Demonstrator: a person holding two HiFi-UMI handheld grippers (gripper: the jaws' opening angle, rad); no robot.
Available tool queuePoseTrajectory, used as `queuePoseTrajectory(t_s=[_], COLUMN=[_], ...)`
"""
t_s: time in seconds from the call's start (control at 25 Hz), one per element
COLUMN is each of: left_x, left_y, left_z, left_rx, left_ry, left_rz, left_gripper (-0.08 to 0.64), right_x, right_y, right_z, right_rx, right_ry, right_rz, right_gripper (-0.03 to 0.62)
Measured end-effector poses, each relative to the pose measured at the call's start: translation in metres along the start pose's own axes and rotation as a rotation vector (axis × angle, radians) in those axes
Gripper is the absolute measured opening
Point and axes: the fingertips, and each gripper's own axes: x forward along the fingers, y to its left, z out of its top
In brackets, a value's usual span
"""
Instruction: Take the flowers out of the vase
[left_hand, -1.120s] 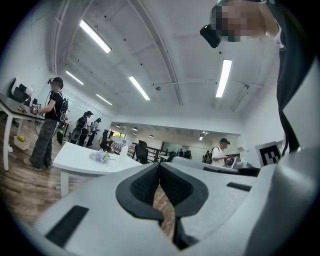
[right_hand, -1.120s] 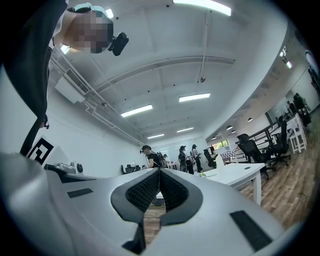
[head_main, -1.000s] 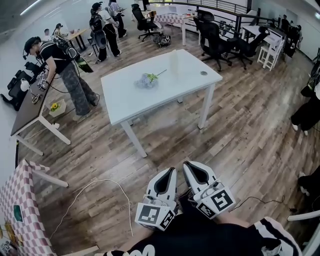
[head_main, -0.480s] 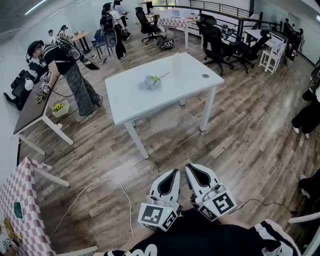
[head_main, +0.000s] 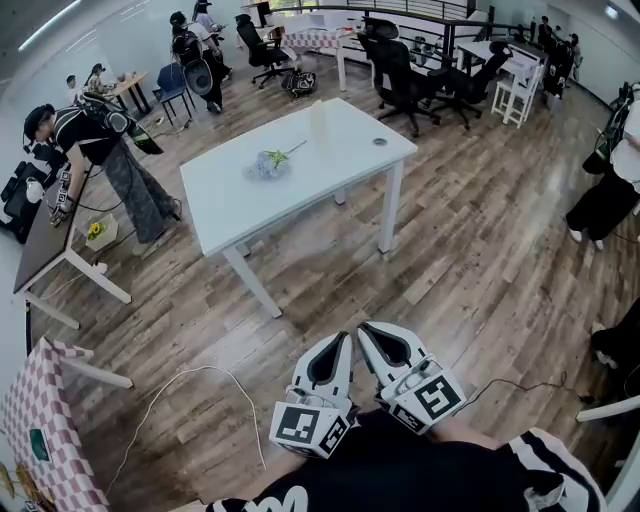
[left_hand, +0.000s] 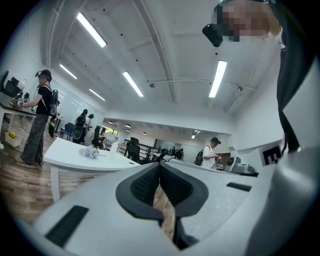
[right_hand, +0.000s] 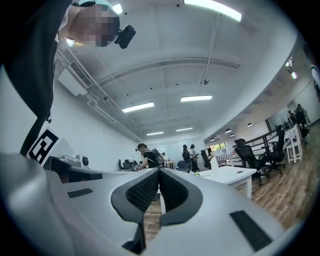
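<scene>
Both tongs are shut and empty. The left gripper (head_main: 338, 342) and right gripper (head_main: 370, 332) sit side by side against your body at the bottom of the head view. In each gripper view the pads meet, with only floor behind them.

The flowers (head_main: 268, 162) lie flat on the white table (head_main: 300, 195), well apart from both grippers. They are not standing in anything. A faint clear upright shape (head_main: 318, 116) near the table's far edge may be the vase, but I can't confirm it. So the bunch already lies out of the vase, and whether this task put it there can't be told.

Key relation: the flowers are ahead and to the left of your tongs across open floor. In the left gripper view they sit left of the closed jaws (left_hand: 91, 151). The long axis runs from the blossom head at the near-left to the stem tip pointing far-right, toward the possible vase. The left gripper is on the nearer side, though only marginally.

Compared with a second ago, the table and flowers have slid left in the head view, which looks like a view pan rather than an approach. The grippers hold the same spot in frame, with the jaws shut throughout.
</scene>
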Motion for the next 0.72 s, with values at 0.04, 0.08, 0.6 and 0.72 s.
queuePoseTrajectory(t_s=[0.04,0.08,0.6,0.72], left_x=[0.001,0.001,-0.004,-0.006], left_y=[-0.002,-0.003,0.005,0.012], left_z=[0.0,-0.001,-0.003,-0.002], left_rx=[-0.002,-0.004,-0.003,0.004], left_ry=[0.0,0.001,0.002,-0.005], left_rz=[-0.005,-0.008,-0.008,-0.002], left_gripper=[0.008,0.008,0.007,0.008], right_x=[-0.002,-0.003,0.004,0.01], right_y=[0.0,-0.001,0.004,0.009], right_z=[0.0,0.001,-0.005,-0.007], right_rx=[-0.001,-0.003,-0.002,-0.008], right_ry=[0.003,0.003,0.004,-0.001], right_rz=[-0.003,-0.004,0.004,0.017], right_gripper=[0.018,0.018,0.018,0.018])
